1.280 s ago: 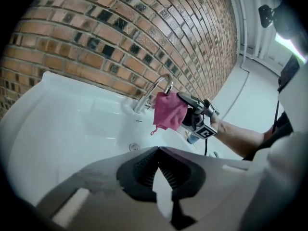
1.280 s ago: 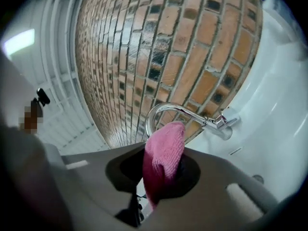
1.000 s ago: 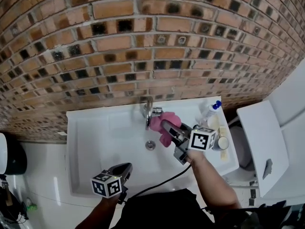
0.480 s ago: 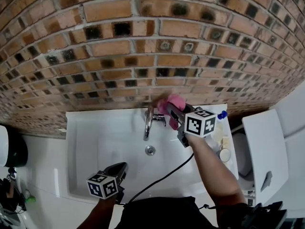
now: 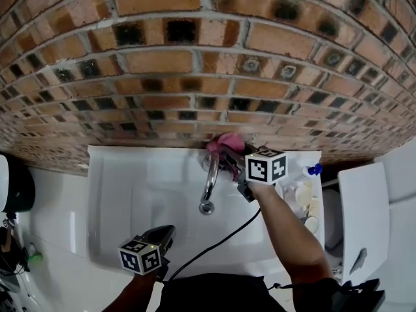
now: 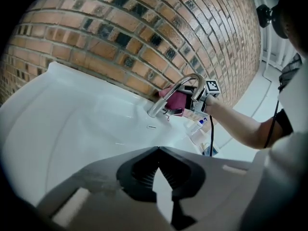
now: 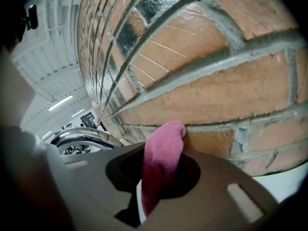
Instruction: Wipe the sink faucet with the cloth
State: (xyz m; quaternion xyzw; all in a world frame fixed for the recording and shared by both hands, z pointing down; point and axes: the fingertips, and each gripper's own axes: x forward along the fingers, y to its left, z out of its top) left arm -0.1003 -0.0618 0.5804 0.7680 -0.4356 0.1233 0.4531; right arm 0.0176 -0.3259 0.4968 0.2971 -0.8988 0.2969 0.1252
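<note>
My left tool hung pressed together and empty over the front of the white ceramic sink. The curved chrome faucet stood at the sink's back edge. My right tool pinched the pink terry cloth just behind the faucet's base, close against the red brick wall. I judged the wiping under way, with the spout perhaps yet to do.
</note>
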